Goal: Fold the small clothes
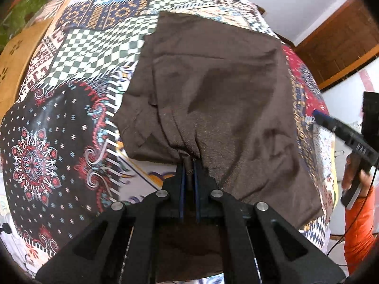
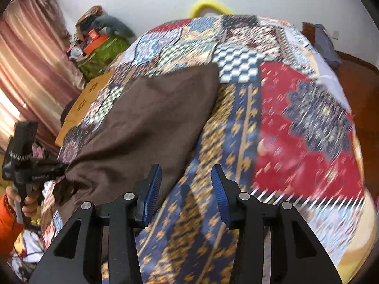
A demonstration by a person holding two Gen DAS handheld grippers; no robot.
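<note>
A dark brown garment [image 1: 213, 90] lies spread on the patterned bedspread [image 1: 59, 123]. My left gripper [image 1: 189, 165] is shut on a bunched edge of it, and the cloth drapes over and under the fingers. In the right wrist view the same brown garment [image 2: 146, 118] stretches away to the left, with my left gripper [image 2: 55, 169] pinching its near corner. My right gripper [image 2: 186, 182] stands open above the blue and gold part of the bedspread [image 2: 236, 127], nothing between its pads; its left finger is just beside the garment's edge. It also shows at the right of the left wrist view [image 1: 317, 114].
The bed fills both views. A person's hand and orange sleeve [image 1: 357, 213] hold the right gripper's handle. A green bundle with clutter [image 2: 101, 49] and pink curtains [image 2: 30, 75] stand beyond the bed's left side. A wooden door [image 1: 341, 37] is at the far right.
</note>
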